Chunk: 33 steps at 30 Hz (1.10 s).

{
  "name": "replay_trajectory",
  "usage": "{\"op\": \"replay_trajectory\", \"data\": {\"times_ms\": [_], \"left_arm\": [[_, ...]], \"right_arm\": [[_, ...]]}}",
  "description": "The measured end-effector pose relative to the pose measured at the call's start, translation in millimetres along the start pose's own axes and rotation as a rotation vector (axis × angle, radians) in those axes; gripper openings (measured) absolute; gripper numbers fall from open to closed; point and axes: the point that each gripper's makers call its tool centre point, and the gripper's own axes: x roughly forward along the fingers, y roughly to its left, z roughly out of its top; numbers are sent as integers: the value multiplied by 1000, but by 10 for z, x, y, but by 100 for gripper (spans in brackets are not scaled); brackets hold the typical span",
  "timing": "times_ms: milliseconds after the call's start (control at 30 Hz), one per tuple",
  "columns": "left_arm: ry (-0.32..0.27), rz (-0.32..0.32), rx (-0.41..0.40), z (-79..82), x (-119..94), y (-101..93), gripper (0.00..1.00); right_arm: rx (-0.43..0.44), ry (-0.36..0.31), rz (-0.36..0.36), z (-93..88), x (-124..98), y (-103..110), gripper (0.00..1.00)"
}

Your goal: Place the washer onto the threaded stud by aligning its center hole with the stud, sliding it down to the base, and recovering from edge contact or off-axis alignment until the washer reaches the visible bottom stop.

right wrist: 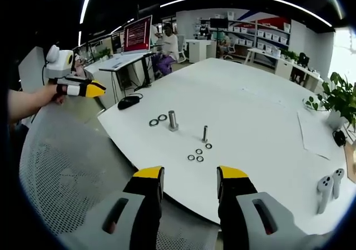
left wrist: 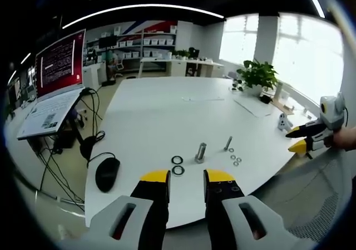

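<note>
Right gripper (right wrist: 190, 182) has its yellow-tipped jaws spread wide with nothing between them, hanging over the near edge of the white table (right wrist: 250, 111); straight ahead of the jaws sits the thin threaded stud (right wrist: 205, 133), upright, with four small washers (right wrist: 198, 153) loose around its near side; a bit left of that is a fatter metal stud (right wrist: 173, 120) with two bigger dark washers (right wrist: 157, 120) beside it; far left, the left gripper (right wrist: 93, 88) held in a hand; black mouse (right wrist: 128, 101) nearby.
</note>
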Motion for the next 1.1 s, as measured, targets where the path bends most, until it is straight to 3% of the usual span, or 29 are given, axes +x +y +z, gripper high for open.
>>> {"op": "replay_trajectory", "data": {"times_ms": [567,1100], "left_arm": [[5,-8,8,-8,-1,-7,21],[0,-5,11,4,-3,1,21]], "right_arm": [[2,-29,-12,48,-31,-9,41],[-14,6,2,-6,4,12,40]]}}
